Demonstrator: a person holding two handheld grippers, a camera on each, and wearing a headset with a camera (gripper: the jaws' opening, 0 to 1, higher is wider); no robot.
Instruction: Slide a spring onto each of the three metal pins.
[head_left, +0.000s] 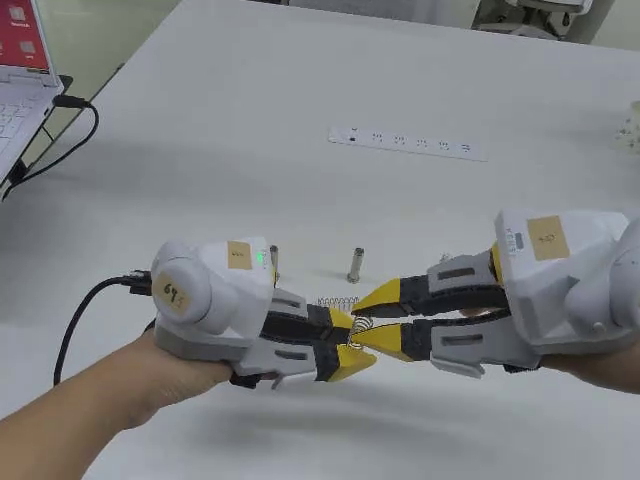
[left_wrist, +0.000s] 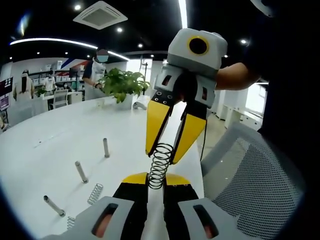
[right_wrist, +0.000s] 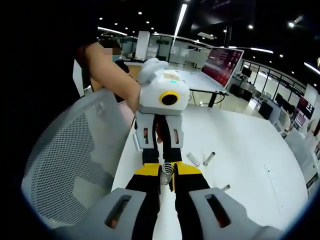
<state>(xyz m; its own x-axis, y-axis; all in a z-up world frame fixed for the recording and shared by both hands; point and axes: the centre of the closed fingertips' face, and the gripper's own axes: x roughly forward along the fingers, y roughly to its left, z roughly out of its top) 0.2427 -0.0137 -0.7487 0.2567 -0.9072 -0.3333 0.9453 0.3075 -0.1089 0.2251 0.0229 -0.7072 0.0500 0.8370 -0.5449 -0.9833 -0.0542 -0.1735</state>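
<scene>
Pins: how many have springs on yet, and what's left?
Done: nothing is seated yet; all three pins are bare. In hand: one spring, held at its ends by the left gripper and the right gripper, not over any pin. Left: thread this one onto a pin, then pick up the two loose springs lying near the pins and do the same for the other two pins.
</scene>
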